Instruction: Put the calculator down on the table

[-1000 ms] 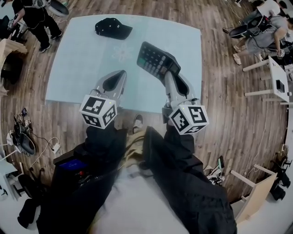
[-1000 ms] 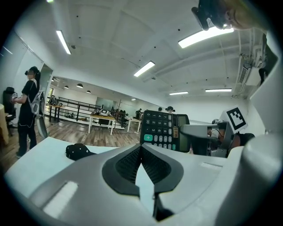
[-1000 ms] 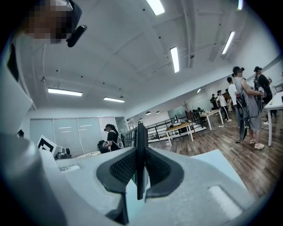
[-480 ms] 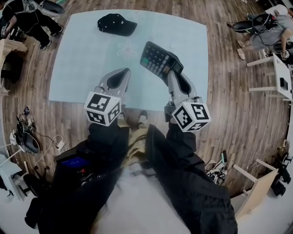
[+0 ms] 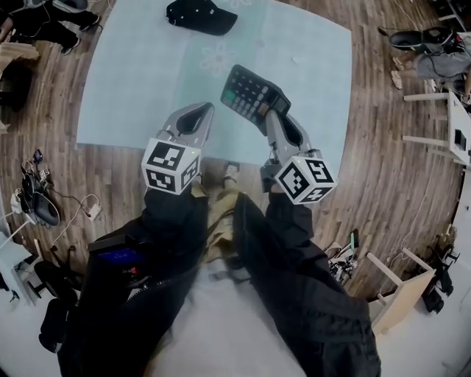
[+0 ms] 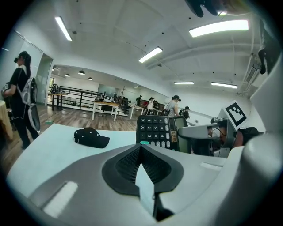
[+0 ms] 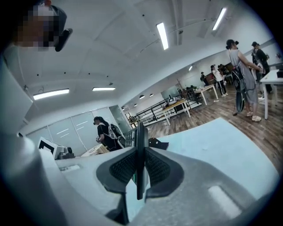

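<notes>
Calculator [image 5: 250, 94], just one, is held tilted over the table [image 5: 132, 88] toward its near edge, clamped edge-on in the right gripper [image 5: 268, 116]. The left gripper [image 5: 204, 109] beside it is clenched on nothing. One black cap [image 5: 200, 15] lies by the far edge.

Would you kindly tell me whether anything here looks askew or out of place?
Only the calculator: the right gripper holds it by one edge, tilted in the air over the table rather than lying flat. The cap at the far side lies apart; nothing looks spilled or damaged.
</notes>
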A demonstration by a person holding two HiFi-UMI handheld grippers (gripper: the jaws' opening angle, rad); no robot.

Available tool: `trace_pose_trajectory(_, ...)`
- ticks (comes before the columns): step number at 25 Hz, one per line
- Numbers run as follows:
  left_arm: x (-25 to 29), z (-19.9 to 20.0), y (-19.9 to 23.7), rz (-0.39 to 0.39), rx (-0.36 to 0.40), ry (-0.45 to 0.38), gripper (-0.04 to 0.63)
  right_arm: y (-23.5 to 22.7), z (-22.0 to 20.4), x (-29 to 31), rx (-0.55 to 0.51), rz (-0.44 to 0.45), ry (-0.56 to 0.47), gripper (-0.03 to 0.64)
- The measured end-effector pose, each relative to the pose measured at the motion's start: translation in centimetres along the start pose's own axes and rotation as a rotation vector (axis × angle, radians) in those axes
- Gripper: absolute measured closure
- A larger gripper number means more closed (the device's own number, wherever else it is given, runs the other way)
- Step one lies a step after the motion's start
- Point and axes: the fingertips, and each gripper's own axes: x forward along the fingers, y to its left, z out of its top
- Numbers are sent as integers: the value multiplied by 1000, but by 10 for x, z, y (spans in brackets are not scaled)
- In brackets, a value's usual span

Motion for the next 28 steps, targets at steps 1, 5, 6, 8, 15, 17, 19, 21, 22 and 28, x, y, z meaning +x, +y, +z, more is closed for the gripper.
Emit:
trace_pose_trajectory(1, -1, -7, 4, 5, -13, 12, 598, 1, -9, 4, 11, 2, 20, 568)
trace_pose_trajectory(5, -2, -36, 13, 14, -61, 57, 598, 3, -43, 12, 48, 8, 95, 568)
trace_pose_trajectory(6, -1, -44, 14, 13, -71, 68, 598, 2, -52, 13, 59, 6, 115, 568)
trace_pose_trajectory(8, 3, -61, 15, 12, -89, 96, 598, -3, -71, 13, 91, -1, 151, 568)
trace_pose_trajectory(15, 20, -117, 20, 5, -147, 205, 598, -31, -121, 16, 199, -36, 243, 568)
trace_pose_trajectory(17, 24, -130, 24, 3, -158, 229, 598, -40, -132, 18, 234, -43, 255, 568)
trace_pose_trajectory(19, 26, -139, 28, 7, -167, 249, 598, -47, -140, 20, 264, -54, 262, 568)
trace_pose_trajectory(21, 23, -144, 32, 13, -171, 265, 598, -50, -146, 19, 281, -63, 271, 568)
trace_pose_trajectory(22, 21, -146, 34, 16, -171, 273, 598, -52, -149, 19, 289, -66, 278, 568)
trace_pose_trajectory(28, 39, -172, 40, 27, -189, 322, 598, -78, -180, 35, 372, -52, 335, 568)
